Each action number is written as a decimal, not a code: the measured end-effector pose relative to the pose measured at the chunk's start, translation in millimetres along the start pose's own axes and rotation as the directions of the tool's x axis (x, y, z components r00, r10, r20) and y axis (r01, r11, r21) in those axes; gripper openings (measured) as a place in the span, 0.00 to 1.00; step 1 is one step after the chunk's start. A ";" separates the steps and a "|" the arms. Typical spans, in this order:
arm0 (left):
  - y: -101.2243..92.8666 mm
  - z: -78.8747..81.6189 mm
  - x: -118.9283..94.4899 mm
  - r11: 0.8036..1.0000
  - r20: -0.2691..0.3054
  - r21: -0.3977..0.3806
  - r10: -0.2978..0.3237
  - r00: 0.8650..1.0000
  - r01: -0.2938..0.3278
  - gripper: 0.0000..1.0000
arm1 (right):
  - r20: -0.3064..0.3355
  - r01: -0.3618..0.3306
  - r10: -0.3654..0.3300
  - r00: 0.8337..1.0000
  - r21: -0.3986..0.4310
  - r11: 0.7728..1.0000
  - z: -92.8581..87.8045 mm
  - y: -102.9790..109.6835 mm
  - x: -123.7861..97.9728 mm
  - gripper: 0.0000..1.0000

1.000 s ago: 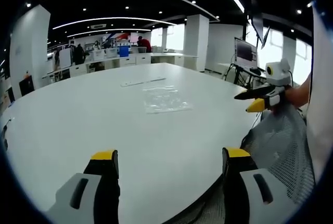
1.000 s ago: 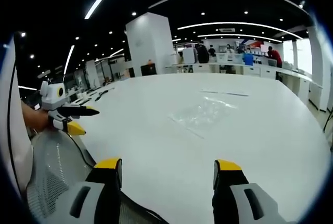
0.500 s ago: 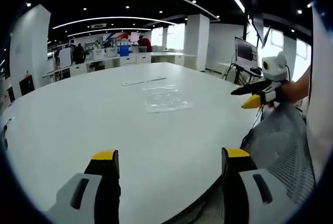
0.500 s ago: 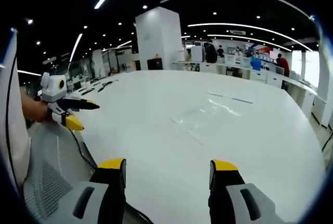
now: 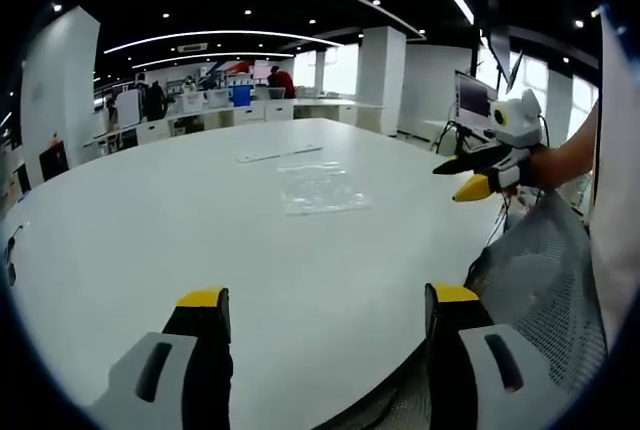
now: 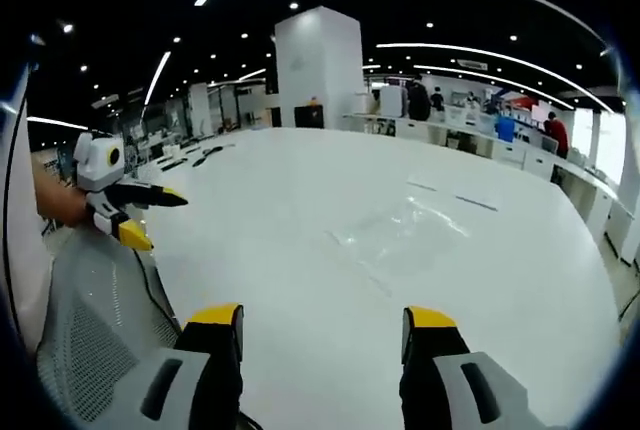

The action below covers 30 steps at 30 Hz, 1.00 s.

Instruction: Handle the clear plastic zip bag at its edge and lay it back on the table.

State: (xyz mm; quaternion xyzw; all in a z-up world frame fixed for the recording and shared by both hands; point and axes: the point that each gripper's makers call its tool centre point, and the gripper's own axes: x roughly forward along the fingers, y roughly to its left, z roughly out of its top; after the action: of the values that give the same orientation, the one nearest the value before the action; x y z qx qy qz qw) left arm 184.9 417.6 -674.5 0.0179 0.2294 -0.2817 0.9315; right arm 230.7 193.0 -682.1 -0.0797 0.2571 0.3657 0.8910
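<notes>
Right claw (image 5: pixel 462 178) higher, nearer bag (image 5: pixel 318 188)

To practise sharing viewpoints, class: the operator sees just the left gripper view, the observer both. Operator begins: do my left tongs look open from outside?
Observer: Yes; the right gripper view shows your left gripper side-on, tongs apart, empty.
Operator: And the right tongs?
Observer: The right gripper is open in its own view, the zip bag flat on the table beyond it.
Operator: What's under my gripper?
Observer: A mesh chair back.
</notes>
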 end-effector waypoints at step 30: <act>8.1 -5.3 1.7 1.000 -0.011 -0.009 0.017 1.000 -0.017 0.77 | -0.116 -0.050 0.040 0.992 -0.088 0.995 -6.1 -21.1 52.8 0.56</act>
State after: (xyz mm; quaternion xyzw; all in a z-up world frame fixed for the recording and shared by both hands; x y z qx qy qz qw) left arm 188.3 424.4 -680.7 0.0171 0.2359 -0.2728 0.9326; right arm 274.6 208.0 -715.5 -0.1351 0.2925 0.3919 0.8617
